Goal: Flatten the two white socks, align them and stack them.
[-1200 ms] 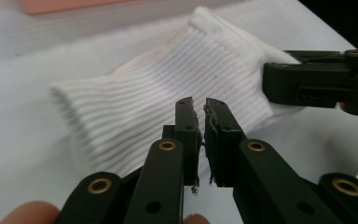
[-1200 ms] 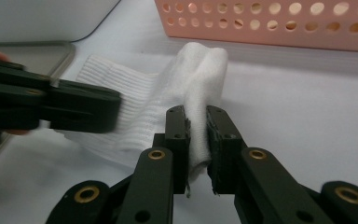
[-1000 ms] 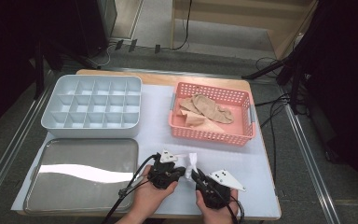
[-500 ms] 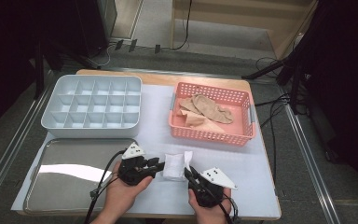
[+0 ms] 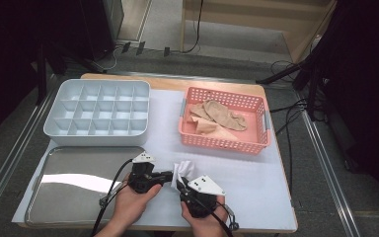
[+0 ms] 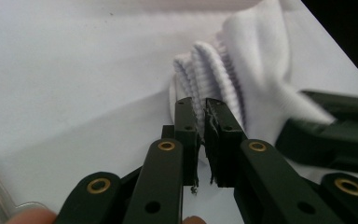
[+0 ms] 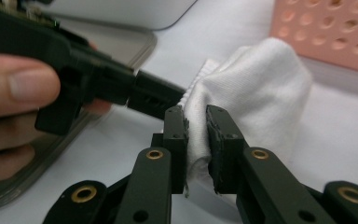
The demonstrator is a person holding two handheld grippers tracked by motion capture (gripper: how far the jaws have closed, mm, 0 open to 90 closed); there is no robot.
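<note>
- Sock [image 5: 184, 170], white and bunched, lies on the white table cover [image 5: 256, 173] at the near edge, between the steel tray [image 5: 69, 182] and the pink basket [image 5: 223, 120], in the high view. The left gripper [image 5: 169, 174] meets it from the left, the right gripper [image 5: 182, 186] from below.
- From the left gripper view, the jaws have just been closing and stand almost together, their tips at the sock's ribbed cuff [image 6: 205, 70]; whether cloth is caught between them I cannot tell.
- Along the right gripper view, the jaws pinch a fold of the sock [image 7: 247, 88], with the left gripper [image 7: 158, 95] touching its cuff side.
</note>
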